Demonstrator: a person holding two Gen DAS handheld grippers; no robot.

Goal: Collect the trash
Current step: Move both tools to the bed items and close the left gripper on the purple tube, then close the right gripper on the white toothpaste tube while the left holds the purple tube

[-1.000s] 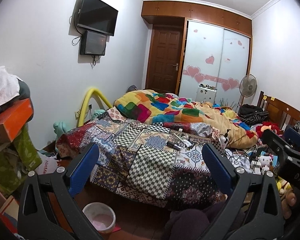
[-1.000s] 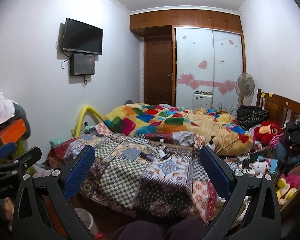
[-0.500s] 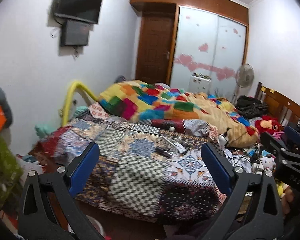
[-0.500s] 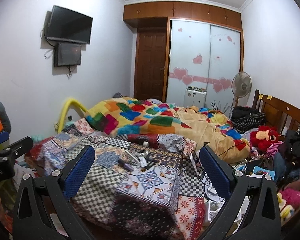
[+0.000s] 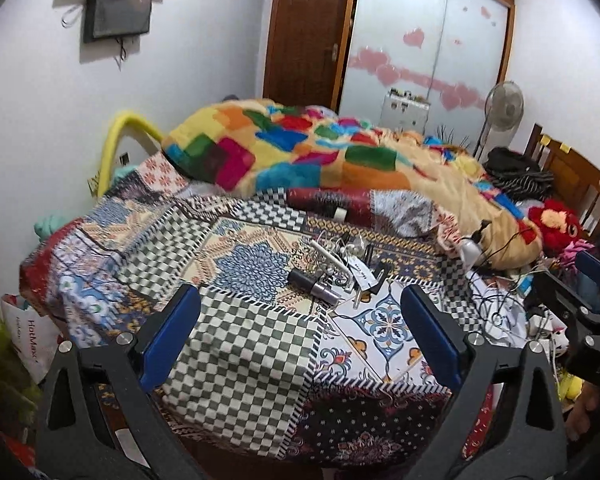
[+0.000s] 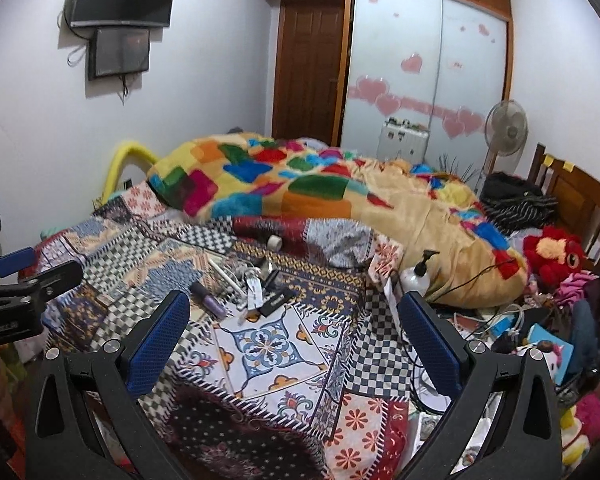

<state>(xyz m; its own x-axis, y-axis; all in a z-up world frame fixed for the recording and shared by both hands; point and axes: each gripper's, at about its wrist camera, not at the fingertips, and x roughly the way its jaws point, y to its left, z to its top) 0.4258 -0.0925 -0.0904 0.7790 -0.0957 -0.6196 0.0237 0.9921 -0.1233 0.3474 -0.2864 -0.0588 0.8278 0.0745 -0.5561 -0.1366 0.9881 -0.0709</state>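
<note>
Two wide-open, empty grippers, left (image 5: 300,330) and right (image 6: 294,330), facing small jumbled trash (image 6: 248,288).

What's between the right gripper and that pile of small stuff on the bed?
Nothing visible. The right gripper, open and empty, points at the pile, with only flat patchwork bedspread between them. The pump bottle and cables lie off to the right.

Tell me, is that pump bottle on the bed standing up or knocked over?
Tipped. The pump bottle leans against the tan blanket, its black nozzle slanting up to the right.
</note>
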